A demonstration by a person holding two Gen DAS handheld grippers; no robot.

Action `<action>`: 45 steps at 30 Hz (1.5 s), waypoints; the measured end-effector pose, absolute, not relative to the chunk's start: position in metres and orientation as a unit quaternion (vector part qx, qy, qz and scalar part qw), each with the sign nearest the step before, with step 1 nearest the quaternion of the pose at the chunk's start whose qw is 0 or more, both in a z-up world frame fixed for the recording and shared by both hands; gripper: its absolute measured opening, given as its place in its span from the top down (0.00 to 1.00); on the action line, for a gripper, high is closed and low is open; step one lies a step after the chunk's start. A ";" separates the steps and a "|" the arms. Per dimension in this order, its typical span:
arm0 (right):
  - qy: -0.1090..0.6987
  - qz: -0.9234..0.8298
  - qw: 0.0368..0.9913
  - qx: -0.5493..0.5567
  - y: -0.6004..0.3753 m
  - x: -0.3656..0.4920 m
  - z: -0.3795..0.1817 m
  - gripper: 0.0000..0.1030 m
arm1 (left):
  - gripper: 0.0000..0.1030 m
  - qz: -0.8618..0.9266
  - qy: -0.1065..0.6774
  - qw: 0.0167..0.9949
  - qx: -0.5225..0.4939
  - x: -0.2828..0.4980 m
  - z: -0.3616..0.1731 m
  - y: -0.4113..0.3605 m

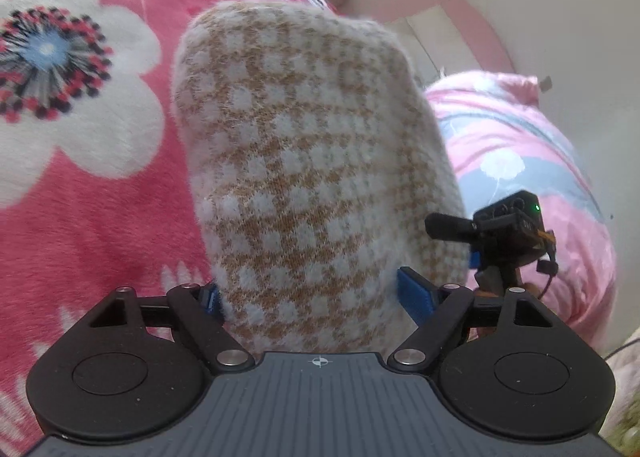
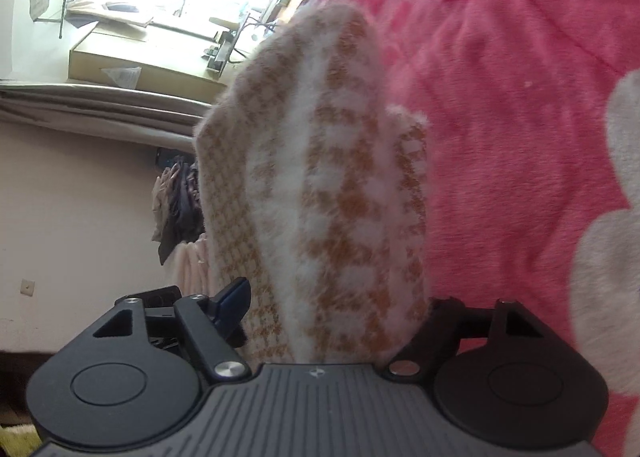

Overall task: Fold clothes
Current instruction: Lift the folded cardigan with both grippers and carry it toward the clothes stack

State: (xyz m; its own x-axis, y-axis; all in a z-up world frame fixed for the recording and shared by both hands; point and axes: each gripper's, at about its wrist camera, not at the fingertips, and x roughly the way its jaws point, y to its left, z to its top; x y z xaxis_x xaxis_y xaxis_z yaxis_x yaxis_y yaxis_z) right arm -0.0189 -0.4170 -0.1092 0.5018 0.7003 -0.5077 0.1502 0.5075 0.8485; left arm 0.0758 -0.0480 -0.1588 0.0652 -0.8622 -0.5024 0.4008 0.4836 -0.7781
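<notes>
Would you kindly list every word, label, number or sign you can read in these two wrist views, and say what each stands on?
None can be read in either view.
left gripper: only a small crosshair mark on its body, no letters.
right gripper: the same small mark, no letters.
paper on the box: any print too blurred to read.

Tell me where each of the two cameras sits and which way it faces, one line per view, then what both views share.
Left wrist: on the left gripper, looking along its fingers at the knit garment over the pink flowered blanket; the right gripper shows beyond.
Right wrist: on the right gripper, looking at the same garment, a bright desk area behind.
Shared: garment, blanket.
</notes>
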 end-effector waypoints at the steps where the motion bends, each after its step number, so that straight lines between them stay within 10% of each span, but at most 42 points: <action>1: 0.462 0.189 0.734 0.459 -0.413 -0.017 -0.105 0.23 | 0.21 -0.450 0.508 0.698 -0.228 0.076 -0.154 -0.044; 29: 0.486 0.457 0.636 0.388 -0.044 0.145 0.108 0.23 | 0.21 -0.101 0.294 0.929 -0.201 0.024 0.116 0.252; 45: 0.581 0.424 0.460 0.521 0.146 0.184 -0.025 0.23 | 0.21 -0.017 0.410 0.887 -0.210 0.120 0.034 0.410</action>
